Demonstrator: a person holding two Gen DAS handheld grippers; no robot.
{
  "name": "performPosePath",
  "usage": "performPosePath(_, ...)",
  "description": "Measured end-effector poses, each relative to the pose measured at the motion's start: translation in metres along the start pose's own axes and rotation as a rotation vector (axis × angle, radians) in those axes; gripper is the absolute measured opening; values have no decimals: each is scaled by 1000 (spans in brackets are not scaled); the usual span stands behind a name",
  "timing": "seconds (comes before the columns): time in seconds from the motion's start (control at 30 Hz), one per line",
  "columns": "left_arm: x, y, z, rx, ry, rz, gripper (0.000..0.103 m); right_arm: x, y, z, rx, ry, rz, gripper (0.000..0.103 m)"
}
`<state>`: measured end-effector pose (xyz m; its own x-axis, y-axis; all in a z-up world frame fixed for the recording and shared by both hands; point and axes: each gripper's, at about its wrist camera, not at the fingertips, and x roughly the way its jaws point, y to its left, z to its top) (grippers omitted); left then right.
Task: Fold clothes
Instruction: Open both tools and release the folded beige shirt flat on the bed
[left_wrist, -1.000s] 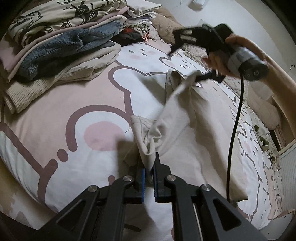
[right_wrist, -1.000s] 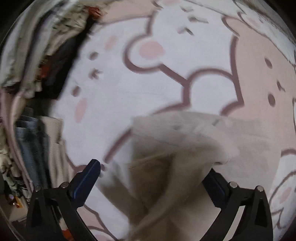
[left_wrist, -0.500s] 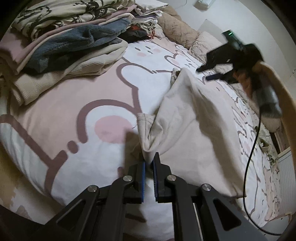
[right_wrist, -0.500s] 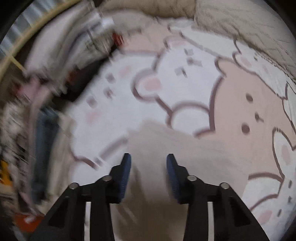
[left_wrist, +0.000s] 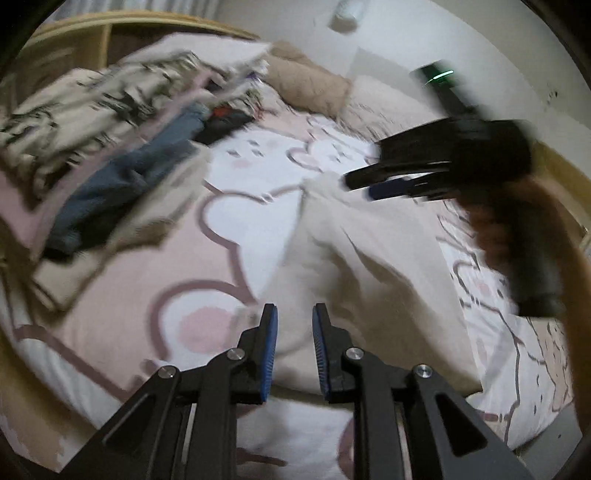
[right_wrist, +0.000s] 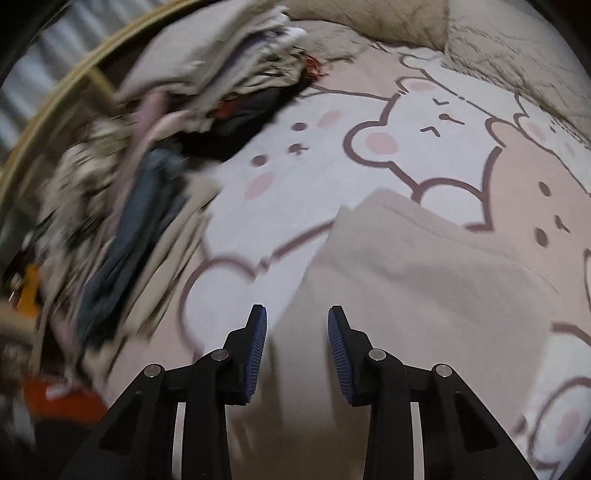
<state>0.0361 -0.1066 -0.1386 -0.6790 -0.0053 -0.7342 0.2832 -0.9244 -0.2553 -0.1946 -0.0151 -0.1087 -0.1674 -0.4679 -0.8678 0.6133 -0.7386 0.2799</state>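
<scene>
A beige garment (left_wrist: 369, 266) lies spread on the bear-print bedsheet (left_wrist: 129, 258). My left gripper (left_wrist: 294, 325) hovers over its near edge, jaws parted by a narrow gap with nothing between them. My right gripper (left_wrist: 356, 184), blurred and held by a hand (left_wrist: 491, 229), hangs above the garment's far end. In the right wrist view the right gripper (right_wrist: 297, 325) is open and empty over the beige garment (right_wrist: 406, 277), which fills the lower right.
A tall pile of mixed clothes (left_wrist: 110, 147) sits on the left of the bed, also seen as the pile (right_wrist: 129, 184) in the right wrist view. A beige pillow (left_wrist: 310, 85) and a quilted blanket lie at the head. A wooden bed frame (left_wrist: 110, 26) curves behind.
The left gripper has let go of the garment's corner and lifted a little. The right gripper's jaws have narrowed from wide and it has swung away across the bed. The garment has settled flat.
</scene>
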Motion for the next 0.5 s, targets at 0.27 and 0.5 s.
performPosePath(0.27, 39, 2, -8, -18, 110, 74, 19, -88, -25, -152, -138, -166, -456, 36)
performPosePath(0.5, 39, 4, -12, -8, 102, 90, 19, -95, -15, -222, -36, -168, -317, 36)
